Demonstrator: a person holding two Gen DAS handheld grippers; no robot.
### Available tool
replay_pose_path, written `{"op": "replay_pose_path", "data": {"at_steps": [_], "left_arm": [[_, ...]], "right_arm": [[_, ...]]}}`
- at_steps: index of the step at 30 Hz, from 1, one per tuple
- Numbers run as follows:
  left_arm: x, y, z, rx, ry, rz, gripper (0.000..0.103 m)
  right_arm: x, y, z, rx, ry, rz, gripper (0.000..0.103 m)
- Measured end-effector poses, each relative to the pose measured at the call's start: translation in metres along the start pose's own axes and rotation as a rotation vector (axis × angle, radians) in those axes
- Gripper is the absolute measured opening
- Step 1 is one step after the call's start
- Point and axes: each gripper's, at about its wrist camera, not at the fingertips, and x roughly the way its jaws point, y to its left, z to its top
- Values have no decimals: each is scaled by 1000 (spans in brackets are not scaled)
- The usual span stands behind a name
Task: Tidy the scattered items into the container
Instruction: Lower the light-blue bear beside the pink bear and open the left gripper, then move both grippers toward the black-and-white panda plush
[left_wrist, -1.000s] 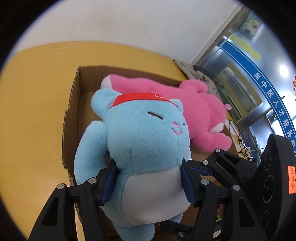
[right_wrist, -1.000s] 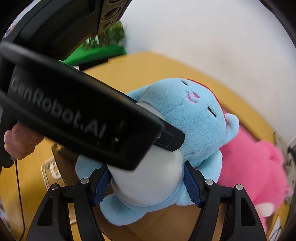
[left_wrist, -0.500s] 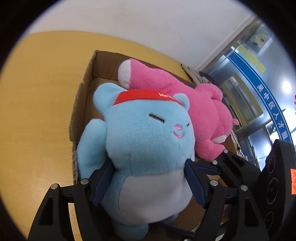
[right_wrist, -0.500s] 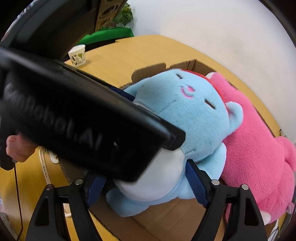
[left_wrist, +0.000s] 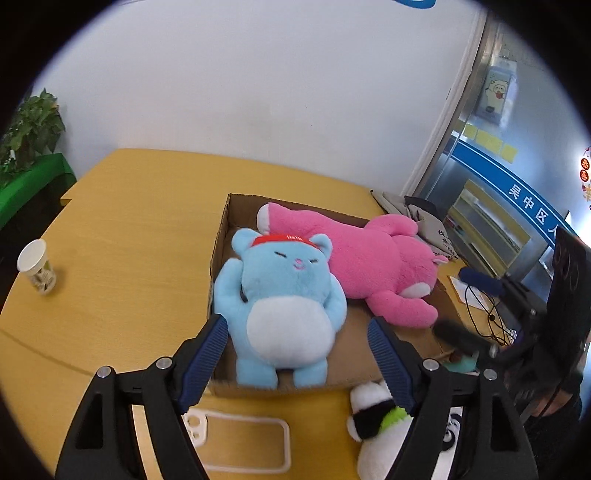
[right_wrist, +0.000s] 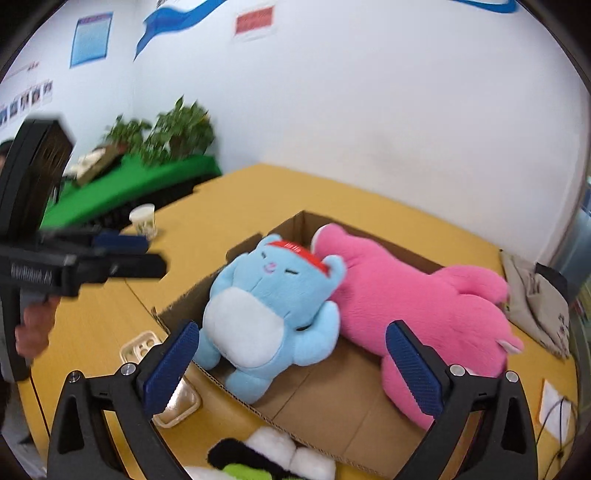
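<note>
Two plush toys lie in the cardboard box (left_wrist: 221, 236) (right_wrist: 295, 428) on the yellow table (left_wrist: 122, 236) (right_wrist: 258, 188): blue plush (left_wrist: 284, 306) (right_wrist: 266, 310) on its back, white belly up, red headband on, at the box's left side in the left wrist view; pink plush (left_wrist: 369, 266) (right_wrist: 417, 306) stretched out beside it, touching the blue one's head & shoulder, filling the far/right part of the box. Blue plush's feet sit at the near box wall.

Left gripper (left_wrist: 297, 356) (right_wrist: 125, 251): jaws spread wide, nothing btwn the blue pads, hovering above the near edge of the box w/ the blue plush framed btwn them. In the right wrist view it shows at left, blurred, w/ the person's hand (right_wrist: 33, 328) on its grip.

Right gripper (right_wrist: 291, 363) (left_wrist: 476, 314): also spread wide, holding nothing, above the box's near corner; seen blurred at right edge of the left wrist view.

Outside the box, on the table near its front wall: a panda plush (left_wrist: 376, 421) (right_wrist: 258, 459) (white/black w/ green bit), just beside the box, and a white phone case (left_wrist: 236, 446) (right_wrist: 155, 358) lying flat. Paper cup (left_wrist: 37, 266) (right_wrist: 144, 219) stands well apart to the left. Potted plants (right_wrist: 162, 129) (left_wrist: 29, 129) on a green ledge by the wall. Grey bag (right_wrist: 535, 299) (left_wrist: 406, 206) past the box's far right end.
</note>
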Motion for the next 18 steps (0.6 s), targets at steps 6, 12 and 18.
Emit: {"op": "replay_pose_path", "data": {"at_steps": [6, 12, 18], "left_arm": [[-30, -27, -44, 12, -49, 66, 78], [-45, -51, -67, 10, -62, 61, 78], [-58, -72, -76, 36, -95, 88, 78]], "right_arm": [[-52, -10, 3, 106, -53, -87, 103], [-98, -15, -18, 144, -45, -115, 103], [-115, -15, -42, 183, -47, -143, 103]]}}
